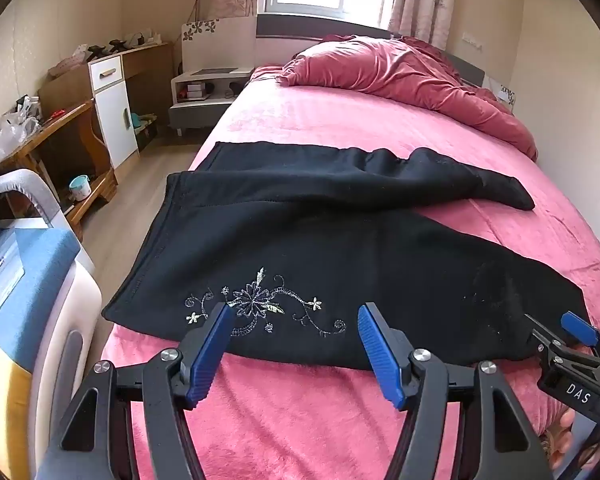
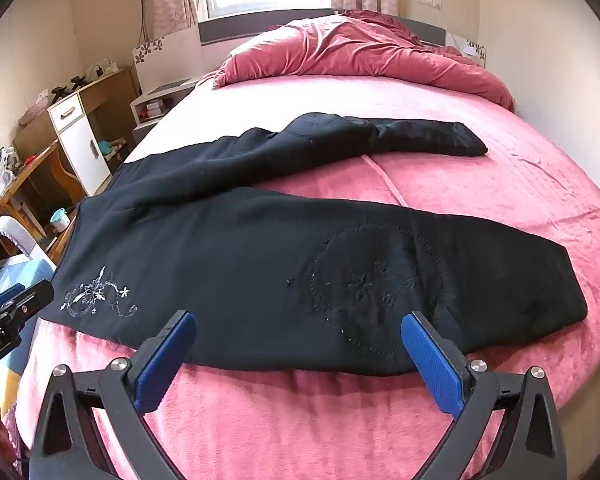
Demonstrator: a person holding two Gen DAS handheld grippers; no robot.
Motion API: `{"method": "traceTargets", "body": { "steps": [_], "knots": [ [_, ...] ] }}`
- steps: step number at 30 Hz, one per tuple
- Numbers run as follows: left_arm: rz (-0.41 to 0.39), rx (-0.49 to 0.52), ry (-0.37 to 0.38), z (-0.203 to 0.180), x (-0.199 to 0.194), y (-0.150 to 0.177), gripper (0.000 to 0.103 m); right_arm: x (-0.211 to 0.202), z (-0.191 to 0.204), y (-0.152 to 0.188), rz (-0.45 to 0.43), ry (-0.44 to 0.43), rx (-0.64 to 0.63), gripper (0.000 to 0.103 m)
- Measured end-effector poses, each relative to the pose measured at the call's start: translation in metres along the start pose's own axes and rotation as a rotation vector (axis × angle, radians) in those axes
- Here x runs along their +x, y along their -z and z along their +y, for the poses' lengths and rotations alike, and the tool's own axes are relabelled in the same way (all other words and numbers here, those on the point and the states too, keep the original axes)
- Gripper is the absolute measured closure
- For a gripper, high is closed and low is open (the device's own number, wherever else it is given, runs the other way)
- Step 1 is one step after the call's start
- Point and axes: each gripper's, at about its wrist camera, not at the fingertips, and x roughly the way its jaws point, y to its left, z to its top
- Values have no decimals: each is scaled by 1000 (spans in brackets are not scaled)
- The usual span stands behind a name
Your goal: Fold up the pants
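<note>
Black pants (image 1: 320,248) lie spread across a pink bed, waistband at the left, two legs running right and apart. White flower embroidery (image 1: 260,304) sits near the waist on the near leg. My left gripper (image 1: 296,316) is open and empty, just above the near edge of the pants by the embroidery. My right gripper (image 2: 300,328) is open and empty over the near leg's edge by a dark stitched circle (image 2: 376,284). The pants (image 2: 280,248) also fill the right wrist view. The right gripper shows at the right edge of the left wrist view (image 1: 556,328).
The pink bed sheet (image 1: 340,408) extends toward me. A crumpled red duvet (image 1: 400,72) lies at the head. The bed's left edge drops to a wood floor with a nightstand (image 1: 204,92), a white cabinet (image 1: 112,108) and a blue-and-white appliance (image 1: 28,300).
</note>
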Motion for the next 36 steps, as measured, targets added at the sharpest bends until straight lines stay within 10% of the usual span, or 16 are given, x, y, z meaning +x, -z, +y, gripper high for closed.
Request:
{"method": "traceTargets", "body": {
  "steps": [36],
  "knots": [
    [6, -18, 0, 4, -8, 1, 37, -2, -7, 2, 3, -4, 21, 0]
  ]
}}
